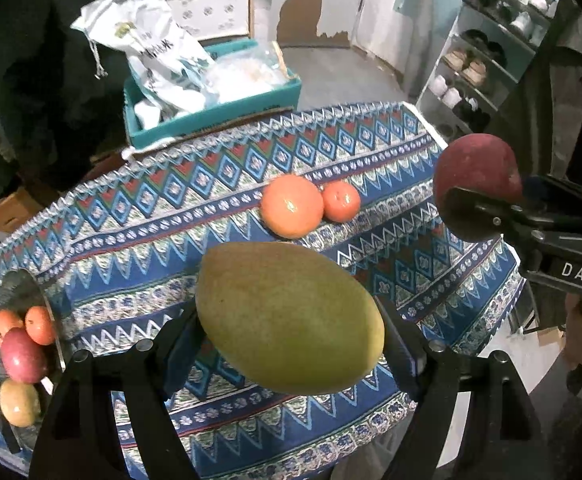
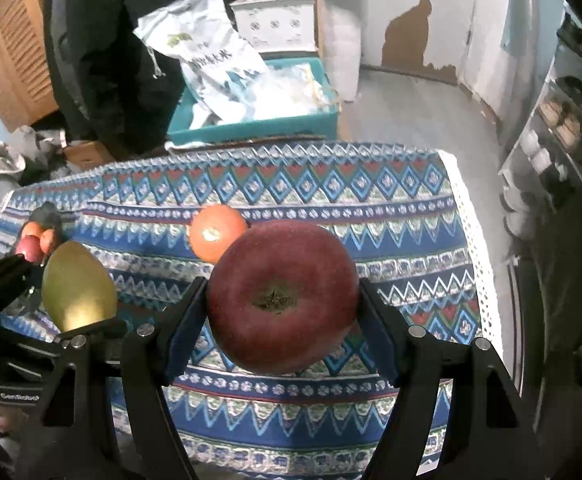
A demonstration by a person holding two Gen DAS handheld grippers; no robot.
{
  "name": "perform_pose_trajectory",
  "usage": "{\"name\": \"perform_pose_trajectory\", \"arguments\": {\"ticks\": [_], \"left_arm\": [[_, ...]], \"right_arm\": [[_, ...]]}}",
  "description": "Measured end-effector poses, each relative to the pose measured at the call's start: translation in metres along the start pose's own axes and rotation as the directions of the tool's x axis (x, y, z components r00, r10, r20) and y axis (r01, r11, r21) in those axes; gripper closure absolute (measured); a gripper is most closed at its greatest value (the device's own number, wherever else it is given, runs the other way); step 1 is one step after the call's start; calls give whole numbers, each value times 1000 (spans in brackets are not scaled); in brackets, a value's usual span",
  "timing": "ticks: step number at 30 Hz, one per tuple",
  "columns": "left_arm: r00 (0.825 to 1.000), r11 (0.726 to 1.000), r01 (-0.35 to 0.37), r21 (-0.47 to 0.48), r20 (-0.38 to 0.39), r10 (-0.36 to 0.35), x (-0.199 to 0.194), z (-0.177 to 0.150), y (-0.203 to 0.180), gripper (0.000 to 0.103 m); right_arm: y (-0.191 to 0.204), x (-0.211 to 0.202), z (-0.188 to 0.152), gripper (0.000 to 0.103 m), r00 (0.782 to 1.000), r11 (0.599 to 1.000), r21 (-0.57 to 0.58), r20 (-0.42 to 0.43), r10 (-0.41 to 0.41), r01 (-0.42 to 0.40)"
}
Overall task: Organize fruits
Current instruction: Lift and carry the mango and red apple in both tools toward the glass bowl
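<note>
The left tongs (image 1: 291,332) clamp a large yellow-green oval mango (image 1: 289,318) above the patterned blue cloth worktop (image 1: 131,248). The right tongs (image 2: 281,316) grip a round dark-red apple (image 2: 281,296). Two oranges (image 1: 291,205) lie at the mango's twelve o'clock; a metal bowl (image 1: 15,284) of fruit sits at nine.

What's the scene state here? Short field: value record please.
left gripper: shut on mango, held above the table
right gripper: shut on red apple, held above the table
loose fruit: two oranges touching, on patterned tablecloth
plate: at the table's left end, holds two oranges, a red apple, a mango
behind table: teal crate with white bags
</note>
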State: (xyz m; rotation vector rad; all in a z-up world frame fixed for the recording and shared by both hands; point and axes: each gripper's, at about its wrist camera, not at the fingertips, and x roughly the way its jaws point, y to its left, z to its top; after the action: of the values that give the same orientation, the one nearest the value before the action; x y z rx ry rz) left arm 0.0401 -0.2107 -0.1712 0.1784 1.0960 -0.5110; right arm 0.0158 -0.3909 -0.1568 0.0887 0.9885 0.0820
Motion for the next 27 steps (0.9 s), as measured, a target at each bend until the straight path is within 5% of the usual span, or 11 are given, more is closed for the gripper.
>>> {"name": "perform_pose_trajectory", "arguments": {"ticks": [27], "left_arm": [[989, 994, -19, -109, 142, 35, -78, -13, 73, 21]], "right_arm": [[92, -37, 44, 30, 988, 986, -124, 93, 126, -114]]}}
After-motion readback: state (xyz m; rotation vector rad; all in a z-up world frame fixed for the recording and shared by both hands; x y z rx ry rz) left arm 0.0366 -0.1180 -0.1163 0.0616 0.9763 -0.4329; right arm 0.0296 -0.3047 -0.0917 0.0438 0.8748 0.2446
